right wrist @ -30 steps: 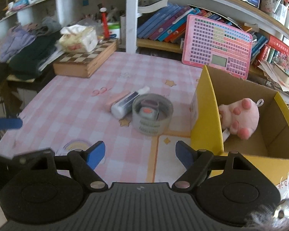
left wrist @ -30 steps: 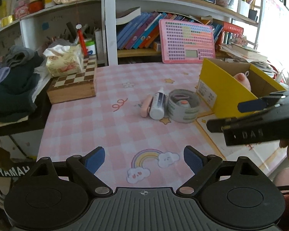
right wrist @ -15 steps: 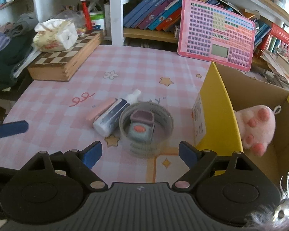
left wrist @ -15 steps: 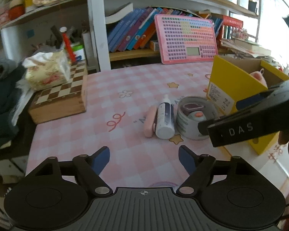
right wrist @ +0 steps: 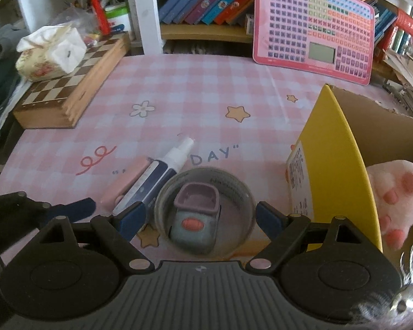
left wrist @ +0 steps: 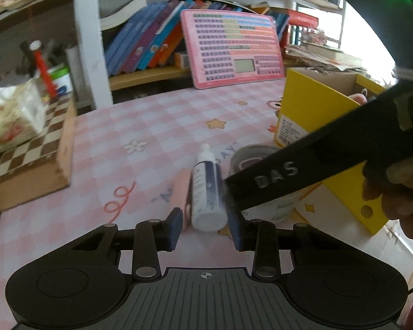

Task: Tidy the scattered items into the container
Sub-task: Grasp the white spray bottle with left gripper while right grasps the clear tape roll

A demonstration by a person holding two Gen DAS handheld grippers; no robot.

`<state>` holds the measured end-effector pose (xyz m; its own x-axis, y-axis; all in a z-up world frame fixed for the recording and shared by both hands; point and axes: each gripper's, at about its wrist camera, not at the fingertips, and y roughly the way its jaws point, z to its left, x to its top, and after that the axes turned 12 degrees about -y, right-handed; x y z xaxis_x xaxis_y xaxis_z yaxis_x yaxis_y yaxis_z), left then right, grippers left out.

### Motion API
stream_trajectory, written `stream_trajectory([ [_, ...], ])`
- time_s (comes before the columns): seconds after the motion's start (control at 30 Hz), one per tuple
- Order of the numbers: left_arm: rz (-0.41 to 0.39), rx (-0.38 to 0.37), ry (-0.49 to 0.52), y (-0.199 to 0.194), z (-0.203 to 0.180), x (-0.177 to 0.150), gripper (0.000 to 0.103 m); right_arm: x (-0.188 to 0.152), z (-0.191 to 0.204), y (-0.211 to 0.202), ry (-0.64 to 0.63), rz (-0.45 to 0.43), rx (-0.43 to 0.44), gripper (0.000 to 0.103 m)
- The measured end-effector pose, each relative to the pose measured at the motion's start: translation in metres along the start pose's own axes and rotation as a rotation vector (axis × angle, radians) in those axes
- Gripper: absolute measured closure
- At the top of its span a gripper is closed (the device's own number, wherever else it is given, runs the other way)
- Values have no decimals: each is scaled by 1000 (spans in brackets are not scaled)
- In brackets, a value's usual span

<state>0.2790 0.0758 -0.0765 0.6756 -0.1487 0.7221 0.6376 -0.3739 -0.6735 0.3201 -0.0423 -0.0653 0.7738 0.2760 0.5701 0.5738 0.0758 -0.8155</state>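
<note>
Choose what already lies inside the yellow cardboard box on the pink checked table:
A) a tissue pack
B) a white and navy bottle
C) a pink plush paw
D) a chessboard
C: the pink plush paw rests inside the yellow cardboard box, while the bottle lies out on the table.

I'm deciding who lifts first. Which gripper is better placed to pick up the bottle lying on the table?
Left. The left gripper already has the bottle between its closing jaws. The right gripper straddles the round tub beside it, jaws opening, so it suits the tub instead.
</note>
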Motion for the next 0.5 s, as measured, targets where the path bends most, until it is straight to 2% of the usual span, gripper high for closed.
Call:
stream_trajectory([
  [0.1, 15, -8, 26, 12, -4, 3, 75, 5, 1, 5, -30, 8, -7, 15],
  [0.23, 13, -10, 39, 21, -5, 8, 75, 7, 3, 8, -69, 15, -27, 15],
  [0.5, 32, 4, 96, 44, -2, 17, 69, 11, -4, 15, -49, 48, -21, 14],
])
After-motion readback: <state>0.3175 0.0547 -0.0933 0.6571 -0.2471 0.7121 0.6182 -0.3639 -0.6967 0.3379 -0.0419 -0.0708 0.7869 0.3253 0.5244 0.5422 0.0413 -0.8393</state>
